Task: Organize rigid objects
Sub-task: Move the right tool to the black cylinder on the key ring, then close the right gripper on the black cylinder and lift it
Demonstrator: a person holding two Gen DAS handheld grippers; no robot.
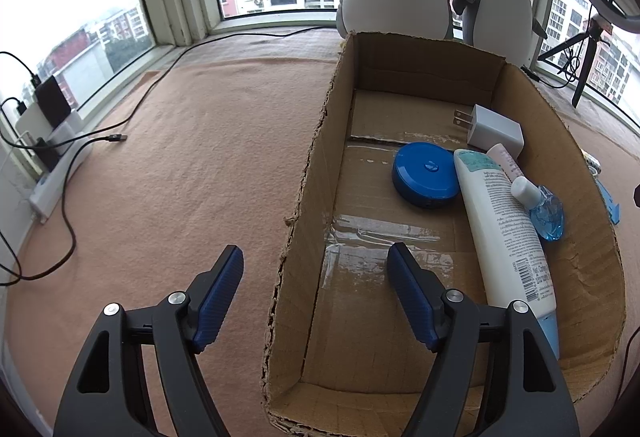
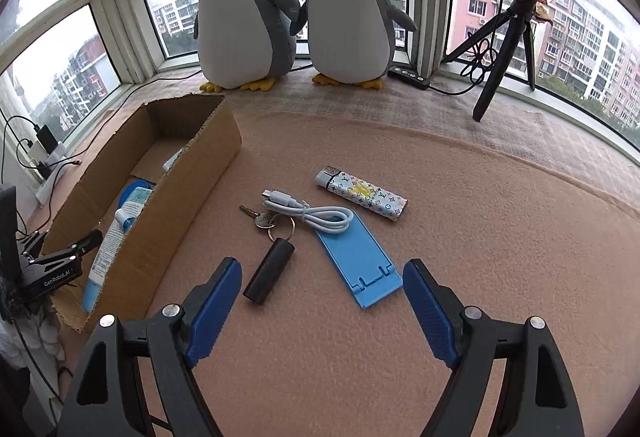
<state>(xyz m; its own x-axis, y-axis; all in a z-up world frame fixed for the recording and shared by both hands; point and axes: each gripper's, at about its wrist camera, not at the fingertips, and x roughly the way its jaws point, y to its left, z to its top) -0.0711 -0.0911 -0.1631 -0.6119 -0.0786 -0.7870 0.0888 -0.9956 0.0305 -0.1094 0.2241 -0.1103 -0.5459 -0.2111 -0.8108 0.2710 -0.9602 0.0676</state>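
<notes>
The left gripper, jaws wide and empty, straddles the cardboard box's left wall. The right gripper, jaws wide and empty, faces the black cylinder keychain and the blue phone stand lying just ahead between them.

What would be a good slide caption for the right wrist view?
Open right gripper above phone stand, keys, cable and lighter beside the box.

My open cardboard box at left holding white tube, blue round case, charger; right of it, lighter, white cable, keys, blue stand lying flat.
</notes>
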